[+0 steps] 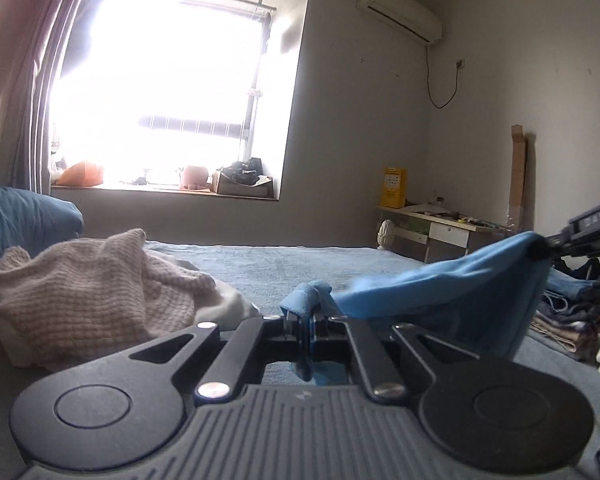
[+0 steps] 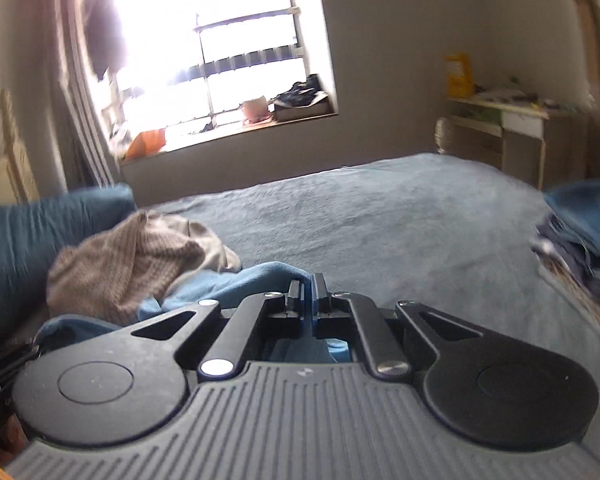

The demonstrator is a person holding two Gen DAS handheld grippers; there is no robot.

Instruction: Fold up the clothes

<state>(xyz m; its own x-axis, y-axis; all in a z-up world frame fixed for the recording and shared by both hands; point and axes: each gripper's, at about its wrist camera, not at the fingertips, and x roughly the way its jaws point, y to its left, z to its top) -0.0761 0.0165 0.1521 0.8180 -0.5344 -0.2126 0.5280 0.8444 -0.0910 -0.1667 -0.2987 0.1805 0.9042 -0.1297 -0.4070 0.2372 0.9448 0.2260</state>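
Note:
A light blue garment (image 1: 452, 292) hangs stretched above the bed between both grippers. My left gripper (image 1: 306, 322) is shut on one bunched corner of it, and the cloth pokes up over the fingertips. At the right edge of the left wrist view my right gripper (image 1: 540, 249) pinches the other corner higher up. In the right wrist view the right gripper (image 2: 309, 294) is shut on the blue garment (image 2: 224, 286), which trails off to the left below it. A beige knit sweater (image 1: 88, 292) lies crumpled on the bed's left side, the same beige knit sweater (image 2: 124, 260) showing in the right wrist view.
The bed has a grey-blue cover (image 1: 300, 264). A dark blue pillow (image 1: 16, 216) lies at its left end. A stack of folded clothes (image 1: 572, 312) sits at the right edge. A desk (image 1: 440, 232) stands beyond the bed, a cluttered window sill (image 1: 172, 188) behind.

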